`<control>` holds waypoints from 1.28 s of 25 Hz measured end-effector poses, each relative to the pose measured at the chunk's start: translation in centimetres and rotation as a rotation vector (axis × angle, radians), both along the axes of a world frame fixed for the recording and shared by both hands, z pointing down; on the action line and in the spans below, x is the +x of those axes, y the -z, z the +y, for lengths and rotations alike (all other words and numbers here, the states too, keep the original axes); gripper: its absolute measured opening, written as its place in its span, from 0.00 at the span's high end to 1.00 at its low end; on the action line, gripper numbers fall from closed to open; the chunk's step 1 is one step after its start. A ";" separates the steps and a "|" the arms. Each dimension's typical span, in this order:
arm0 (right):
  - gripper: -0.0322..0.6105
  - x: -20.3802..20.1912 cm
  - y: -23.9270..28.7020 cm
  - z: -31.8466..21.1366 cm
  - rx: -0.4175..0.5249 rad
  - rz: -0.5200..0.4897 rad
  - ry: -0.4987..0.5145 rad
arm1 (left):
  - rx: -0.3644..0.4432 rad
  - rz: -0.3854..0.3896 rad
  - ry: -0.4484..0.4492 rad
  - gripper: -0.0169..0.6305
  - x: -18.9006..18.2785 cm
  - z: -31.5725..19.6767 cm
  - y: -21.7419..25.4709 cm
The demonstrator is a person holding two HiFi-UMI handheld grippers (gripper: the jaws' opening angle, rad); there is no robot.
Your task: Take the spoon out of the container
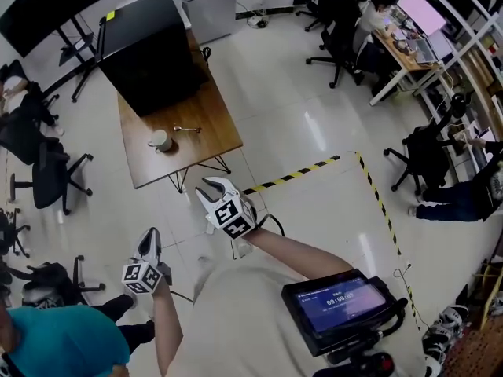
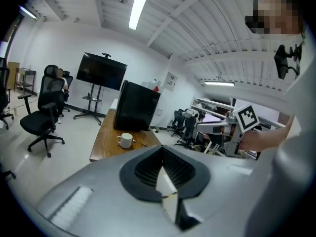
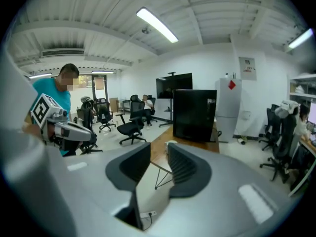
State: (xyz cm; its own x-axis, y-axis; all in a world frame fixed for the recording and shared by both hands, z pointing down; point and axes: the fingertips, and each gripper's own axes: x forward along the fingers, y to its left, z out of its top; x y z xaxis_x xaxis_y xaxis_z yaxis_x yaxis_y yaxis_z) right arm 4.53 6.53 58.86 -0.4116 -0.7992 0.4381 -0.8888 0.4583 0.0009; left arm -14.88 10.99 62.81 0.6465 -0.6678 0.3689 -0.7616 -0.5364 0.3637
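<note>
The spoon (image 1: pixel 187 129) is already out of the container: it lies flat on the bare wood of the desk (image 1: pixel 206 154), just beside the white cup (image 1: pixel 160 140) on the side toward the desk's right edge. Whether the two touch is too small to tell. The cup stands upright in the open near half of the desk, roughly midway between the left and right edges. A large black box (image 1: pixel 149 53) fills the far half, right up to the far edge. Both grippers are well apart from the desk, held over the pale floor in front of its near edge. The left gripper (image 1: pixel 149 242) is low and close to the person's body. In its own view its jaws are clenched, the dark pads meeting at the tips with nothing between them, and the cup and spoon show far off beyond them. The right gripper (image 1: pixel 218 188) is held further forward, nearer the desk's near right corner. Its jaws stand partly released, with a clear gap between the ribbed pads. Only the desk's edge and legs and the floor show through that gap, and nothing is gripped. A yellow and black tape line (image 1: pixel 314 167) runs across the floor to the right of the desk.
</note>
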 end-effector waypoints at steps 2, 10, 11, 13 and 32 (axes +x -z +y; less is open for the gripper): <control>0.77 -0.4 0.4 -0.2 -0.002 0.002 -0.002 | -0.004 0.007 -0.009 0.97 0.1 -0.4 0.4; 0.78 1.4 -1.9 2.0 -0.071 -0.024 -0.052 | -0.020 0.016 -0.083 0.97 1.1 0.2 -0.5; 0.78 1.9 -2.3 2.1 -0.074 -0.022 -0.059 | -0.026 0.016 -0.085 0.97 1.0 0.0 -0.8; 0.79 2.8 -3.1 2.4 -0.081 -0.022 -0.077 | -0.036 0.016 -0.089 0.97 0.7 -0.6 -1.3; 0.80 5.8 -6.6 4.6 -0.101 -0.095 -0.242 | -0.083 -0.020 -0.169 0.97 -0.1 -0.9 -3.1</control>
State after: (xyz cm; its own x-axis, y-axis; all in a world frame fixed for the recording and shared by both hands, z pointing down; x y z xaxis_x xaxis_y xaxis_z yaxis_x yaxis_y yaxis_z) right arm 10.36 11.09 65.51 -0.2575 -0.8332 0.4894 -0.9662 0.2264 -0.1229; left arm -14.96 10.12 65.94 0.7390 -0.5170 0.4321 -0.6706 -0.6264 0.3974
